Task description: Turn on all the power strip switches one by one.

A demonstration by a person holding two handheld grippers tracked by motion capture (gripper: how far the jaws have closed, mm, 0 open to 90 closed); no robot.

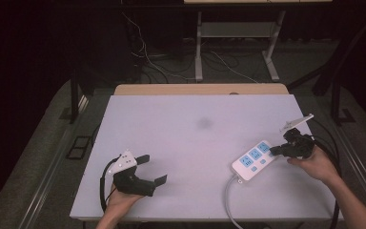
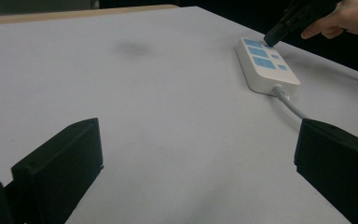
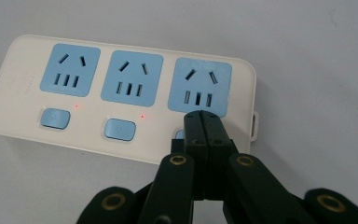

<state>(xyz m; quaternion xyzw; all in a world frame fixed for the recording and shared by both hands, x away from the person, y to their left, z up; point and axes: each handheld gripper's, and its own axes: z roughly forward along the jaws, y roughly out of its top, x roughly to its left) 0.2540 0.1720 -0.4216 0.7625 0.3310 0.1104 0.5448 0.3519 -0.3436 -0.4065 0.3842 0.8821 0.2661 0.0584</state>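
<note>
1. Looking along my right gripper (image 3: 203, 116), I am seeing a white power strip (image 3: 121, 93) of smooth, glossy plastic, a rounded rectangle with three pale blue socket panels, rounded blue switch buttons (image 3: 119, 129) below them and two small red lights glowing.
2. It is lying flat near the right edge of the matte white table (image 1: 186, 133), its grey cable (image 1: 229, 200) running off toward the near edge.
3. My right gripper's black jaws are pressed together with nothing between them, tips resting on the strip at the third button.
4. My right hand (image 1: 317, 164) is angling that gripper down and leftward.
5. My left gripper (image 1: 145, 169) is sitting near the table's front left, well apart from the strip, jaws spread wide and empty, cradled in my left hand (image 1: 121, 198).
</note>
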